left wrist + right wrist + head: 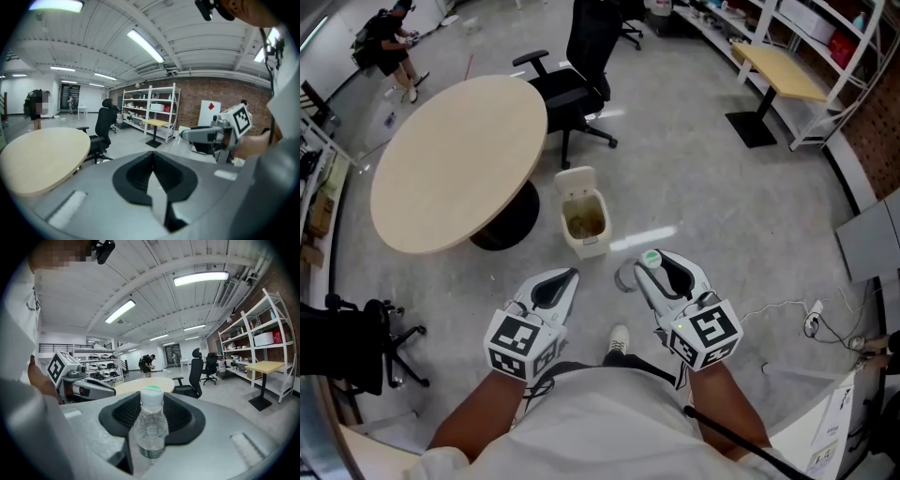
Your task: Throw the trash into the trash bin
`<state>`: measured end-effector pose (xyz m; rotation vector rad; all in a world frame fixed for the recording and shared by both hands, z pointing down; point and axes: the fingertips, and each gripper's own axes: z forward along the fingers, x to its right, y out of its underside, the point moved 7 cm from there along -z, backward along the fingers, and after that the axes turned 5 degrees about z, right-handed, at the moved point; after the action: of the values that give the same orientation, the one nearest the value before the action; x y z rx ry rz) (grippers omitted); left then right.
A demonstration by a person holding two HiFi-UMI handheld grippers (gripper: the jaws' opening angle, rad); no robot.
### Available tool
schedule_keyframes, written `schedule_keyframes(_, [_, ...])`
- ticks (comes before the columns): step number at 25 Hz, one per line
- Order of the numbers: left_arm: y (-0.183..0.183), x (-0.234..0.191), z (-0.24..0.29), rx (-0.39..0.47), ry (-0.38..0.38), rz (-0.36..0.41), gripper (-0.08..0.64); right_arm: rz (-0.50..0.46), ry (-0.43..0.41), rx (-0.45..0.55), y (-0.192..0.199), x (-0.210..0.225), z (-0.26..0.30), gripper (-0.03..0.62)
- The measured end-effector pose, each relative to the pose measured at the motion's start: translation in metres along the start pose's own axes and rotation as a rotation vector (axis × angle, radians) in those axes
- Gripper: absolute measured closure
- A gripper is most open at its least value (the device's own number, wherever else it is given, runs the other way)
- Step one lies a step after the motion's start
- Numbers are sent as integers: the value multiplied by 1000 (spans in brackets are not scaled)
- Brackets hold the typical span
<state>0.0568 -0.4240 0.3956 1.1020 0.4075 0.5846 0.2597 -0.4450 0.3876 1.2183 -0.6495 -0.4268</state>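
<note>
A small clear plastic bottle (151, 426) with a green-topped white cap stands between the jaws of my right gripper (151, 411), which is shut on it. In the head view the bottle (648, 261) sticks out of the right gripper (660, 274), a short way to the near right of the trash bin. The cream trash bin (583, 217) stands on the floor with its lid up, beside the round table. My left gripper (563, 279) hangs beside the right one, just short of the bin. Its jaws meet with nothing between them (152, 169).
A round beige table (455, 159) is left of the bin, with a black office chair (581, 66) behind it. Another black chair (356, 347) is at the near left. A small desk (778, 70) and shelves stand far right. A cable (787, 307) lies on the floor at right.
</note>
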Motion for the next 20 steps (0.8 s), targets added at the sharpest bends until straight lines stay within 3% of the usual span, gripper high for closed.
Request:
schedule_keyframes(12, [3, -13, 9, -58, -74, -9, 552, 33, -71, -48, 15, 28, 36, 442])
schedule_keyframes(20, [21, -31, 26, -91, -53, -51, 552, 51, -59, -74, 28, 31, 57, 442])
